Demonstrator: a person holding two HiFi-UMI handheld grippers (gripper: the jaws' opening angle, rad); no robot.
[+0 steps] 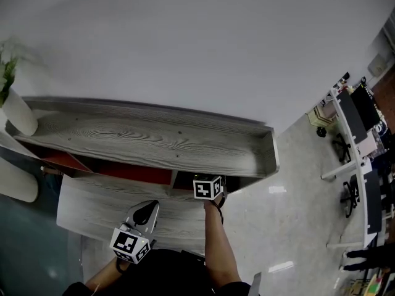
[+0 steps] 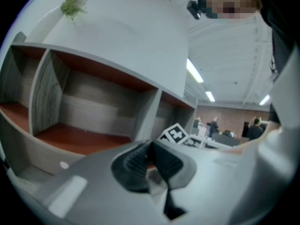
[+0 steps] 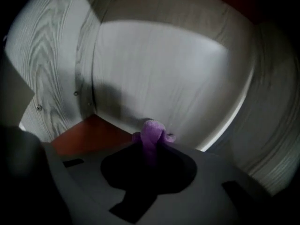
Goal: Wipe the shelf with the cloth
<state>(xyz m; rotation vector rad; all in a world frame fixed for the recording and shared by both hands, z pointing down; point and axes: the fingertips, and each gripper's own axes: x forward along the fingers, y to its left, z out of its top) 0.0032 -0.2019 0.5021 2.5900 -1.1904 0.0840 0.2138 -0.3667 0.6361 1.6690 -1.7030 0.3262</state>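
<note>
The grey wood-grain shelf unit (image 1: 154, 140) has compartments with red-brown floors (image 2: 79, 139). My right gripper (image 1: 208, 188) reaches under the top board into a compartment, so only its marker cube shows in the head view. In the right gripper view it (image 3: 151, 148) is shut on a purple cloth (image 3: 151, 134), whose bunched end sticks out against the compartment's grey back wall (image 3: 164, 78), just above the red-brown floor (image 3: 89, 135). My left gripper (image 1: 146, 209) hovers in front of the lower board (image 1: 92, 205); its jaws (image 2: 151, 156) are shut with nothing between them.
A white vase with a green plant (image 1: 18, 113) stands on the top board's left end. A plain white wall rises behind the unit. Desks and chairs (image 1: 352, 134) fill the room at right. People (image 2: 255, 128) stand far off in the left gripper view.
</note>
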